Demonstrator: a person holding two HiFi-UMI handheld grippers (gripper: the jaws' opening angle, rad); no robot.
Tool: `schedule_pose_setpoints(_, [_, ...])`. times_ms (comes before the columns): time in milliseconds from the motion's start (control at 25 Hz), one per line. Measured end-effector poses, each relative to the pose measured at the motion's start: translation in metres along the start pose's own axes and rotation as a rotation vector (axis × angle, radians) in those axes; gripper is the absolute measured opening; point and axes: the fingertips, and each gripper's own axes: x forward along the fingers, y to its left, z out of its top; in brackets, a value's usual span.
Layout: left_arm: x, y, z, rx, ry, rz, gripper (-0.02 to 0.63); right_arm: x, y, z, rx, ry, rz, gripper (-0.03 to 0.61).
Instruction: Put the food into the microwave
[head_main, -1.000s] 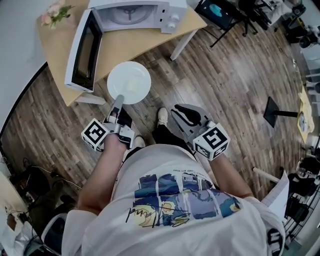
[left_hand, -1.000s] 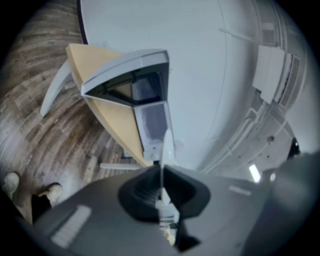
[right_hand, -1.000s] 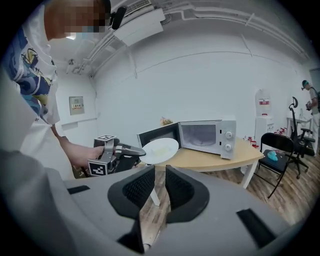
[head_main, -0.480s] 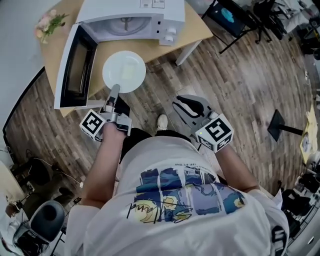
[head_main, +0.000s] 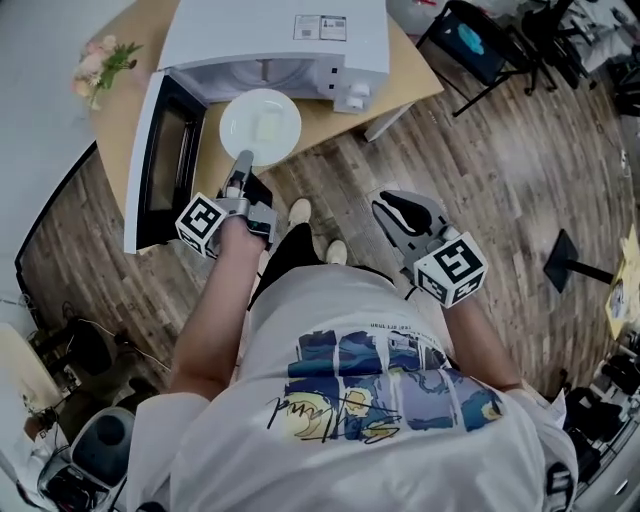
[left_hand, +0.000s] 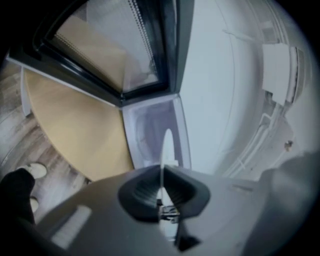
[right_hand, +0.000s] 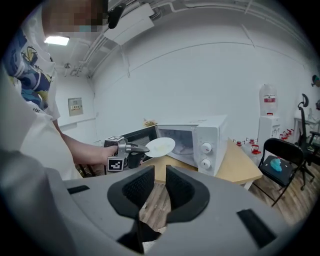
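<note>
Since a second ago the person has stepped closer to the microwave (head_main: 280, 40), and the white plate (head_main: 245, 115), which was out over the wooden floor (head_main: 480, 160), now hangs at the front edge of the tabletop (head_main: 405, 75), just before the oven's open mouth. Both hands have travelled with the body; the right one has only come along.

The left gripper (head_main: 243, 160) is pressed together on the near rim of the plate, which shows edge-on between its jaws in the left gripper view, with the pale cavity straight beyond it. A pale, yellowish piece of food (head_main: 268, 128) lies on the plate; what it is I cannot tell. The right gripper (head_main: 402, 213) hangs beside the person's right hip, well apart from the oven, its jaws a little apart with nothing but floor showing between them.

The microwave door (head_main: 160, 160) stands swung wide to the left, so the opening step looks done. In the right gripper view the plate is near level and in front of the cavity, not yet inside it. By my reading the carry is nearly finished. Left to do: slide the plate in, set it on the oven floor, let go of the rim, draw the left gripper out, and probably shut the door.
</note>
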Motion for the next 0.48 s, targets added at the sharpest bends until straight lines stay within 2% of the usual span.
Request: schedule_pose_setpoints(480, [0.110, 0.032, 0.057, -0.002, 0.050, 0.039, 0.015, 0.024, -0.048, 0.039, 0.051, 0.012, -0.175, 0.057])
